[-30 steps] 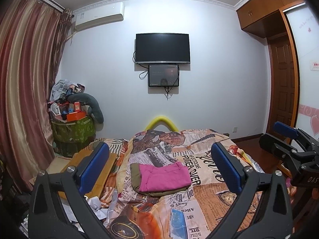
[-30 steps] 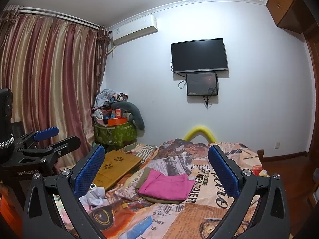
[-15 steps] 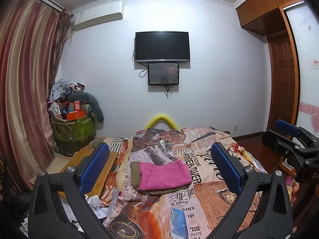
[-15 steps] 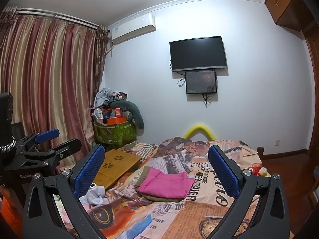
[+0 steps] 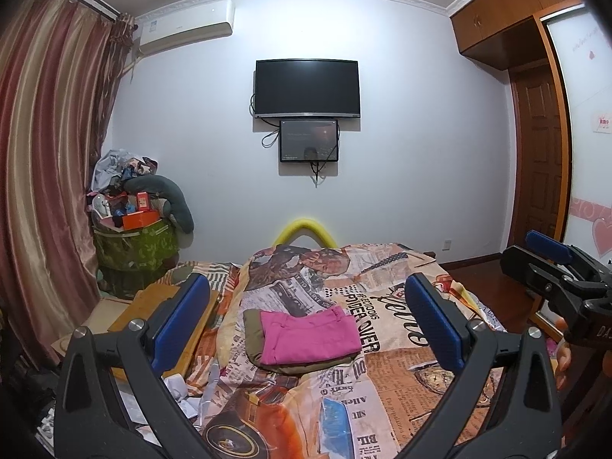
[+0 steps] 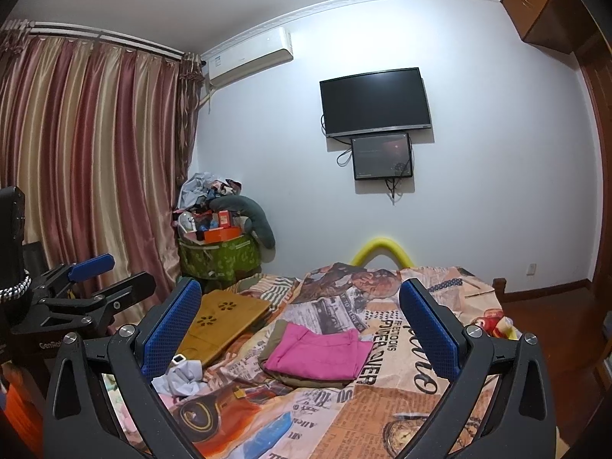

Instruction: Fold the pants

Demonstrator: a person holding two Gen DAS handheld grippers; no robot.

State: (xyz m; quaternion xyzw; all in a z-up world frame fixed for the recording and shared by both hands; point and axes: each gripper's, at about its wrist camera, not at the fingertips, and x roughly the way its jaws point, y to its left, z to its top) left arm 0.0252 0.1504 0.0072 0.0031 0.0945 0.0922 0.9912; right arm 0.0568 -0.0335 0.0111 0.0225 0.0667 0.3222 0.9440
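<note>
We note matt pink cloth pants point(image 5: 310, 334) folded atop olive cloth pants point(image 5: 252, 331). Bedspread point(image 5: 401, 306): printed cloth, smooth. Left gripper point(image 5: 306, 321) and right gripper point(image 6: 302, 329): matt black plastic, textured blue pads. Lap desk point(image 6: 225, 319): wood. Curtain point(image 6: 88, 160): satiny sheen.

Folded pants point(image 5: 310, 334) lie on top of another folded garment point(image 5: 252, 329) in the middle of the bed point(image 5: 401, 378), with a lap desk point(image 6: 222, 321) to their left. Beyond the bed's far end a television point(image 5: 307, 88) hangs on the wall above a smaller screen point(image 5: 309, 140). A loaded storage bin point(image 5: 134, 246) stands in the far left corner beside the curtain point(image 5: 42, 176).
</note>
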